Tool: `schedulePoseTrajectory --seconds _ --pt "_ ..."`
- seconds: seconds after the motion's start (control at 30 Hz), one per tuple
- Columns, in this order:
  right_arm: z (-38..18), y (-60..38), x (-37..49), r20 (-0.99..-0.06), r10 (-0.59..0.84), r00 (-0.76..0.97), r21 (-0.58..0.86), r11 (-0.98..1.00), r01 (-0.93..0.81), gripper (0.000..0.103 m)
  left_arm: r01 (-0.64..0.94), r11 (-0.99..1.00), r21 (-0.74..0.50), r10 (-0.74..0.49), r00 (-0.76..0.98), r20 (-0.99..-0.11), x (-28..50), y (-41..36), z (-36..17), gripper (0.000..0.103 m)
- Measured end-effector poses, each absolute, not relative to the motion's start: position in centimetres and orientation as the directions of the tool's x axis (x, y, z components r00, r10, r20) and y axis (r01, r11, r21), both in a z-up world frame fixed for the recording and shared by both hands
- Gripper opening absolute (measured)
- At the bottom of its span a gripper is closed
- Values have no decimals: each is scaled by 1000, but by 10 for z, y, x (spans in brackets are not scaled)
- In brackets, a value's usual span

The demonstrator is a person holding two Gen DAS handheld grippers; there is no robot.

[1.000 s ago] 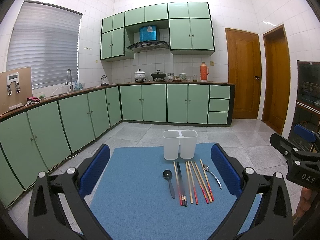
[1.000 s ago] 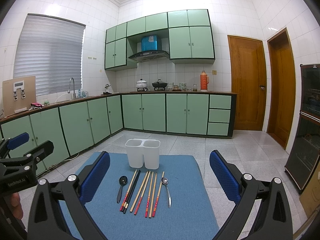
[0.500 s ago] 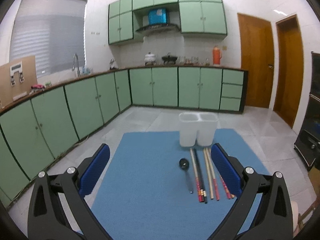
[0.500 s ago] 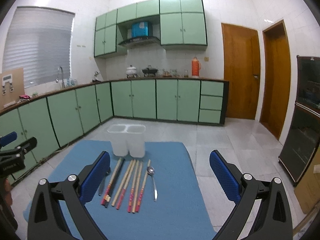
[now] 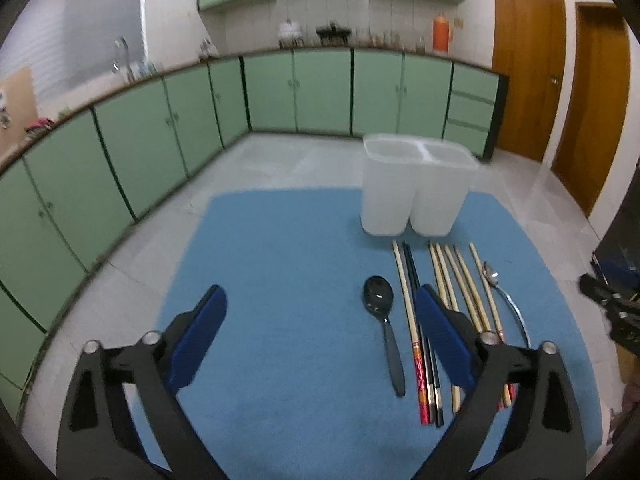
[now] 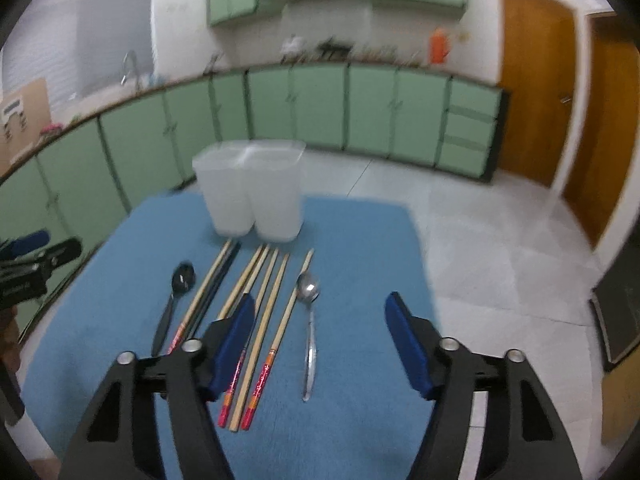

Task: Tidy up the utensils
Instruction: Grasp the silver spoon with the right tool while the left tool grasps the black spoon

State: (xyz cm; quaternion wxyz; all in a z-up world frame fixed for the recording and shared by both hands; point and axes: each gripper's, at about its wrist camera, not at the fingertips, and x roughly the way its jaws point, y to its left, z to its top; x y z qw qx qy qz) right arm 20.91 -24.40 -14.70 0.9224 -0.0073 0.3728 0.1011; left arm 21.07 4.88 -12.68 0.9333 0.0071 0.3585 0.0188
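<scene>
From the left wrist, the left gripper (image 5: 320,320) hangs wide open above the blue mat (image 5: 280,280), the black spoon (image 5: 382,320) lying between its fingers. From the right wrist, the right gripper (image 6: 320,332) gapes wide over the metal spoon (image 6: 309,320), chopsticks (image 6: 264,312) alongside, the white holder (image 6: 252,192) standing behind.

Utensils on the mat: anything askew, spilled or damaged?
Nothing stands out. The spoons and chopsticks lie in a neat row on the mat before the upright holder.

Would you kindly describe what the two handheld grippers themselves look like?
Both the left gripper and right gripper match: black angular plastic frames with triangular cutouts, silver round bolt heads at the joints, and two fingers faced with blue pads. No cables or sleeves are visible.
</scene>
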Motion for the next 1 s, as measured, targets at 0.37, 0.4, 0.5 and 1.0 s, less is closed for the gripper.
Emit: schedulePoseTrajectory --seconds 0.37,0.4,0.5,1.0 --pt "-209 -240 296 -812 338 477 231 935 -269 46 3 1000 -7 -8 544 -839 295 37 -194 76" --pt "-212 -241 299 -817 337 468 234 935 -266 46 3 1000 -5 -6 535 -845 300 35 -198 76" --pt "-218 -240 308 -826 339 450 234 933 -274 46 -2 1000 -2 -1 514 -858 307 36 -205 77" --pt "-224 -245 332 -838 355 414 253 926 -280 28 -2 1000 -26 -23 474 -880 328 25 -225 69"
